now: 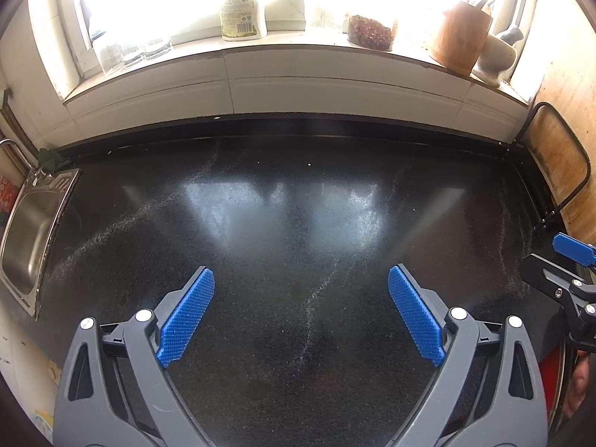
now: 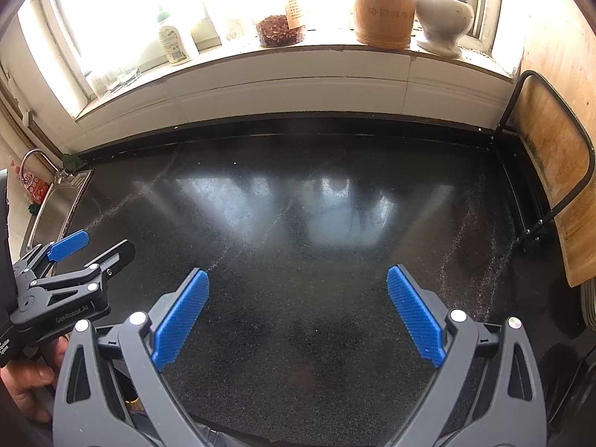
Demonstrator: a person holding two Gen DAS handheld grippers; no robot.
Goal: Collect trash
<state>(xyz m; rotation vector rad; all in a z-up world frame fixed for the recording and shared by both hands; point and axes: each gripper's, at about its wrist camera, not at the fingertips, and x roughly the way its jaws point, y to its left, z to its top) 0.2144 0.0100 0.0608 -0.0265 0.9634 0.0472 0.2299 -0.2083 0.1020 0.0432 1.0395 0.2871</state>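
While no trash is showing on the worktop (image 1: 298, 223) | left gripper (image 1: 301, 313) and right gripper (image 2: 297, 313) are hovering wide apart, empty | collecting seemingly finished.

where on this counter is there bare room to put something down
The black counter is bare from the sink on the left to the cutting board rack on the right, and back to the tiled wall. Both tongs hover open and hold nothing. Only the windowsill is crowded: bottle, jar, wooden holder, mortar.
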